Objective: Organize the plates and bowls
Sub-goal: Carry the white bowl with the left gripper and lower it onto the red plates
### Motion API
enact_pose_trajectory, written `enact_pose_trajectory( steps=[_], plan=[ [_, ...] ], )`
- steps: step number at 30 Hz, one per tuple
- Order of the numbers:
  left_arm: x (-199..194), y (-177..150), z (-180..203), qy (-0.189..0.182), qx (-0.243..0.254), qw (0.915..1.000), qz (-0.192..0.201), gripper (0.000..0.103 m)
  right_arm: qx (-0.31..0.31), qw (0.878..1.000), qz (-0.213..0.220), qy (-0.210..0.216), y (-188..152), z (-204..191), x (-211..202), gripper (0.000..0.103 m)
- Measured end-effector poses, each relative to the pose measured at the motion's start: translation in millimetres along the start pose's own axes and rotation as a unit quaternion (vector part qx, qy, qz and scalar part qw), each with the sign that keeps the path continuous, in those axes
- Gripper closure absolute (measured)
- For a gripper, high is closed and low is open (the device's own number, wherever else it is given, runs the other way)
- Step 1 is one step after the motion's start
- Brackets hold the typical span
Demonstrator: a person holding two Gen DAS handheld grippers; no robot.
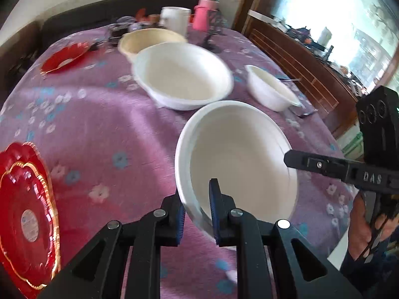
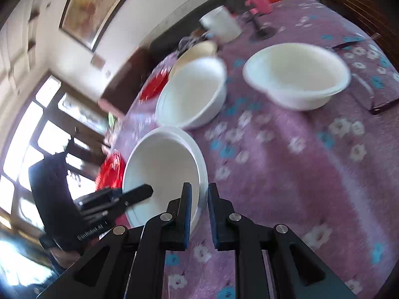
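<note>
Both tongs are clamped on the same white bowl [image 1: 237,162], and the two-sided hold looks deliberate. The left tongs [image 1: 197,214] pinch the near rim with one blue pad inside the wall and one outside. The right tongs [image 2: 199,211] do the same on the opposite rim, seen in the left wrist view as a black finger reaching in over the bowl's far right edge. A wide, shallow, light bowl gripped at one edge would tip, so gripping across from each other keeps it level. Whether it rests on the counter [image 1: 99,129] or is just off it I cannot tell; it appears slightly tilted.

Taking this held bowl as the landmark: just beyond it sits a second large white bowl [image 1: 182,77], with a cream bowl [image 1: 149,41] tight behind that. Beyond and to the right is a smaller white bowl [image 1: 270,88]. A red scalloped plate [image 1: 27,219] lies well off to the left at the counter's edge, and another red plate [image 1: 63,58] far beyond to the left. A white mug [image 1: 175,20] and pink flask [image 1: 204,15] stand at the far end.

The like-sized bowl directly ahead seems the natural nesting target, which would explain gripping by the rim: it leaves the base free to drop into another bowl.
</note>
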State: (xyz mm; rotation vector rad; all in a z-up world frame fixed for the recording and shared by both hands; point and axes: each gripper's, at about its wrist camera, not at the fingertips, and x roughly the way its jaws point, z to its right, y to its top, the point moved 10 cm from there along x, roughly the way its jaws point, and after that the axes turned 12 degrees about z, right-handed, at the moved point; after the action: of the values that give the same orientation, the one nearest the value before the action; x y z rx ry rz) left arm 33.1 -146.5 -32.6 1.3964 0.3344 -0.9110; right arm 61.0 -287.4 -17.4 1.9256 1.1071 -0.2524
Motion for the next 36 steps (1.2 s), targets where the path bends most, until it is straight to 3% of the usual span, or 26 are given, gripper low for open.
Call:
enact_pose_trajectory(
  steps=[1,3,4,10,11,12,15,22,27,36],
  plan=[
    [0.4,-0.6,-5.0,0.006,-0.006,1.0,0.004,0.08,-0.016,1.0,-0.003,-0.011,-1.5,-2.3,7.1,0.087],
    [0.4,-3.4,-15.0,0.013,-0.031,0.9994,0.008,0.057,-0.026,0.999,0.0,-0.026,-2.0,-3.5,12.4,0.087],
    [0.7,-4.7,-17.4,0.014,-0.034,0.9993,0.01,0.053,-0.032,0.999,0.006,-0.03,-1.5,-4.8,12.9,0.087],
    [6.6,-15.3,-25.9,0.032,-0.025,0.999,0.017,0.053,-0.038,0.998,0.013,-0.048,-1.4,-2.0,14.5,0.086],
    [7.7,-17.5,-25.5,0.034,-0.021,0.999,0.019,0.06,-0.041,0.998,0.016,-0.052,-1.8,-3.4,14.9,0.086],
    [8.8,-19.4,-24.9,0.034,-0.019,0.999,0.022,0.078,-0.046,0.997,0.018,-0.058,-3.0,-3.8,15.1,0.086],
    [11.0,-27.8,-18.7,0.03,-0.009,0.9993,0.019,0.087,-0.038,0.998,0.002,-0.051,-12.5,-5.5,22.5,0.087],
    [-13.9,-19.9,-21.7,0.062,0.015,0.9957,0.067,0.087,-0.044,0.998,0.018,-0.04,-15.4,-23.9,23.7,0.092],
    [-43.5,-9.3,-35.3,0.108,0.033,0.9869,0.116,0.087,-0.061,0.998,0.02,-0.017,-15.0,-50.9,28.1,0.092],
    [-77.3,-13.5,-76.9,0.14,0.008,0.9807,0.136,0.087,-0.077,0.997,0.003,0.015,-19.9,-94.9,50.1,0.092]
  ],
)
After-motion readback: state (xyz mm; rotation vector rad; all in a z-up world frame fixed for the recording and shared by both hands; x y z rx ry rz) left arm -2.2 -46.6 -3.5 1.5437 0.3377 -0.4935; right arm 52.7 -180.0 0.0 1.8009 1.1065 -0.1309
